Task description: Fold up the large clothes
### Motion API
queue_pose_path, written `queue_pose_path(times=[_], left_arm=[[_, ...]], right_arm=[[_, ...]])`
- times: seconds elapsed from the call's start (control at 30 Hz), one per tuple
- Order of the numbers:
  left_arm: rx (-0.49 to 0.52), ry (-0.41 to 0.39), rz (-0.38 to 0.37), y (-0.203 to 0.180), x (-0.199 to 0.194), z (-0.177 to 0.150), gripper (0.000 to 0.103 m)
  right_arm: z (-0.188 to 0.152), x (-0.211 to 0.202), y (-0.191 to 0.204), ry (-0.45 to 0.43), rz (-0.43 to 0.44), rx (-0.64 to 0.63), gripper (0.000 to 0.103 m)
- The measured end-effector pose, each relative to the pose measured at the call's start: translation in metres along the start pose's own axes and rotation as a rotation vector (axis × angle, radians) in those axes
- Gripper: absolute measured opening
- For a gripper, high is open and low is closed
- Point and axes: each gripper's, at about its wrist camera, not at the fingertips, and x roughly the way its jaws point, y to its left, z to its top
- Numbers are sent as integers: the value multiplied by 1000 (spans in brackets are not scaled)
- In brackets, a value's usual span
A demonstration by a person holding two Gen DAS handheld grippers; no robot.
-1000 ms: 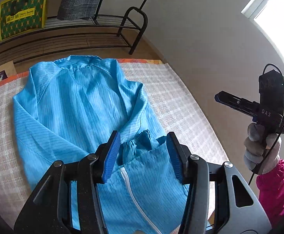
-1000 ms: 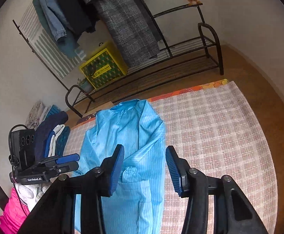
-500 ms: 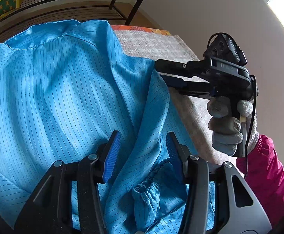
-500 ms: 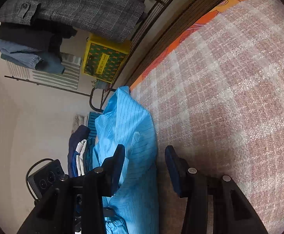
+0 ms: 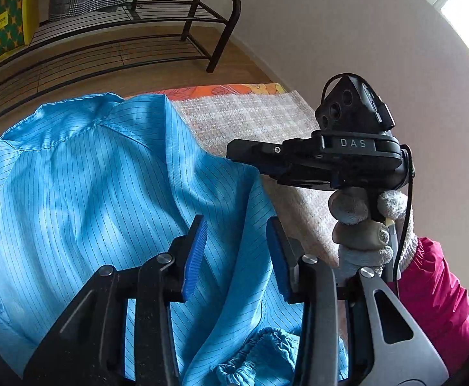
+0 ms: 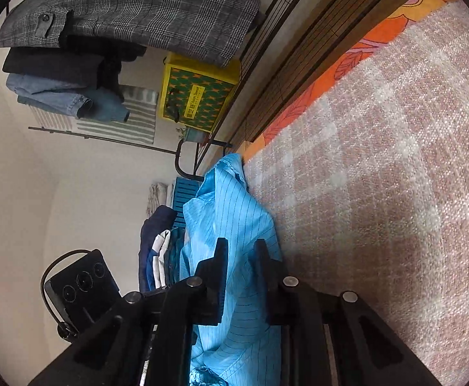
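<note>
Blue garment: a pinstriped light-blue coat lies on the pink-and-white checked blanket, collar toward the black metal rack; its right edge is lifted into a ridge, and an elastic cuff bunches near the bottom of the left wrist view.
Left hand-held gripper: left hand-held gripper hovers just above the coat's folded sleeve with its blue-padded fingers apart, nothing between them.
Right hand-held gripper: right hand-held gripper sits at the coat's raised right edge; its black fingers stand narrowly apart with blue cloth between them, but I cannot tell whether they pinch it. In the left wrist view its tip meets the fabric's edge.
Right hand: a grey-and-white gloved hand with a magenta sleeve grips the handle.
Blanket edge: an orange floral border runs along the far side.
Rack: a grey plaid coat and a yellow-green bag are on it.
Beside the coat: a stack of folded clothes lies to its left in the right wrist view.
</note>
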Motion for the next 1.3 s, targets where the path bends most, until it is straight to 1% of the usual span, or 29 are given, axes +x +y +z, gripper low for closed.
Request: queue_pose_path(times=[0.07, 0.13, 0.17, 0.2, 0.23, 0.3, 0.33, 0.37, 0.43, 0.5, 0.53, 0.57, 0.67, 0.7, 0.77, 0.8, 0.83, 0.9, 0.97, 1.03, 1.07, 1.1, 1.13, 1.17, 1.23, 1.27, 1.3], left_arm=[[-15, 1, 2, 4, 5, 2, 34], [-20, 1, 7, 9, 10, 3, 34], [-26, 10, 1, 11, 15, 4, 34], [-24, 21, 5, 12, 18, 3, 34], [-16, 28, 15, 12, 20, 0, 34], [3, 46, 33, 13, 28, -2, 30], [8, 50, 39, 12, 30, -4, 30], [9, 52, 44, 12, 31, -5, 30], [10, 47, 51, 11, 32, -5, 30], [10, 25, 57, 9, 30, -2, 30], [14, 9, 56, 8, 26, -1, 30], [18, -7, 56, 6, 23, 0, 30], [23, -31, 74, 5, 19, 7, 30], [19, -36, 79, 5, 19, 8, 30], [14, -32, 77, 6, 22, 11, 30], [10, -31, 81, 7, 24, 12, 30], [10, -29, 83, 8, 26, 12, 30], [9, -21, 83, 10, 31, 11, 30], [5, -1, 80, 12, 39, 9, 30], [10, 17, 84, 13, 46, 5, 30], [18, 13, 89, 12, 47, 4, 30], [25, 11, 90, 11, 47, 3, 30], [25, 13, 87, 10, 47, 3, 30], [21, 15, 82, 11, 47, 4, 30], [14, 23, 75, 12, 44, 3, 30], [13, 15, 78, 13, 37, 3, 30], [15, -2, 84, 14, 26, 3, 30]], right_arm=[[-1, 1, 2, 32, -20, -30, 10], [-5, -1, 4, 42, -17, -60, 10], [-7, -3, 4, 41, -23, -71, 17], [-9, -4, 1, 38, -34, -63, 35], [-11, -7, -2, 31, -45, -46, 40], [-15, -11, -7, 24, -57, -42, 34], [-17, -13, -9, 25, -54, -40, 33], [-19, -14, -10, 29, -39, -32, 33], [-22, -12, -12, 46, 3, -2, 30], [-26, -9, -13, 66, 40, 33, 24], [-28, -9, -13, 54, 42, 41, 24], [-29, -10, -14, 39, 62, 53, 24], [-28, -14, -20, -7, 155, 113, 24], [-27, -14, -20, -20, 174, 122, 22], [-26, -12, -17, -26, 149, 112, 18], [-26, -9, -15, -17, 137, 105, 12], [-26, -7, -12, -5, 112, 92, 10], [-26, -7, -4, -8, 34, 50, 4], [-23, -10, 1, -13, -41, 20, 3], [-21, -9, 15, -6, -170, -56, 2], [-21, -6, 25, 7, -246, -115, 2], [-22, 0, 40, 25, -366, -203, 2], [-24, 7, 53, 43, -466, -284, 2], [-25, 13, 64, 63, -547, -350, 1], [-29, 25, 86, 85, -677, -465, 1], [-31, 30, 96, 89, -732, -520, 1], [-32, 34, 104, 96, -770, -558, 1]])
